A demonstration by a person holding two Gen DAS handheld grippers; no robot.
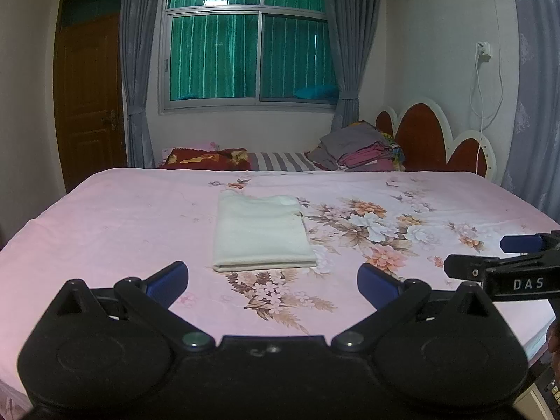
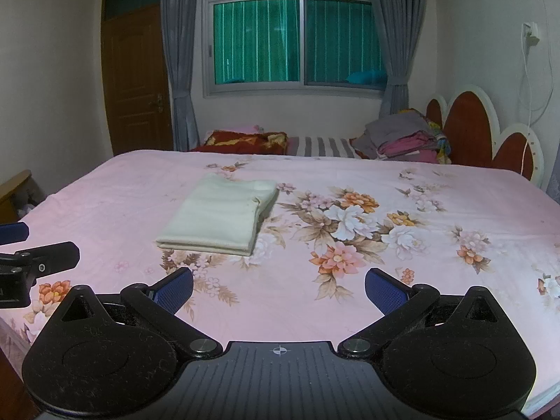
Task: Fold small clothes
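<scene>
A cream garment [image 1: 260,232] lies folded into a neat rectangle on the pink floral bedsheet [image 1: 105,231]; in the right wrist view the same garment [image 2: 218,215] sits left of centre on the sheet [image 2: 437,182]. My left gripper [image 1: 273,280] hovers just short of the garment's near edge, open, nothing between its blue pads. My right gripper [image 2: 279,287] is also open and empty, held back from the garment and off to its right. Each gripper shows at the edge of the other's view: the right one [image 1: 504,259], the left one [image 2: 21,248].
A pile of folded clothes [image 1: 360,148] rests at the far right by the red and white headboard [image 1: 430,136]. A dark red pillow [image 1: 206,159] and a striped one [image 1: 283,161] lie along the far edge. A wooden door [image 1: 91,98] and curtained window [image 1: 245,42] stand beyond.
</scene>
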